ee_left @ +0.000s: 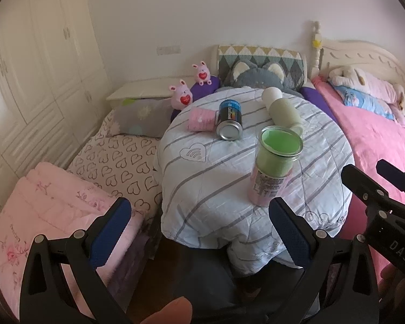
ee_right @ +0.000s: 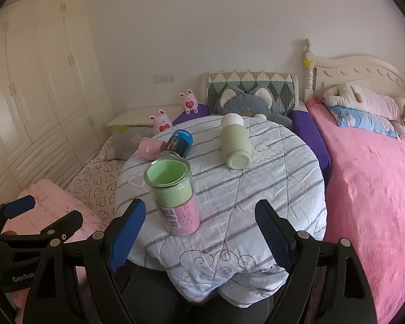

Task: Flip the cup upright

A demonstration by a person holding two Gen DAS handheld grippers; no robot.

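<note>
A clear cup (ee_left: 272,164) with green and pink inside stands upright, mouth up, near the front of a round table covered by a striped cloth (ee_left: 224,178); it also shows in the right wrist view (ee_right: 174,194). My left gripper (ee_left: 199,232) is open and empty, below the table's front edge, with the cup just above its right finger. My right gripper (ee_right: 199,235) is open and empty, with the cup just above its left finger. Each gripper shows at the edge of the other's view.
On the table lie a blue-capped can (ee_left: 229,121), a pink cup (ee_left: 201,118) on its side and a pale green bottle with a white cap (ee_left: 283,108). Beds with pillows and plush toys surround the table. A wardrobe (ee_left: 35,67) stands at the left.
</note>
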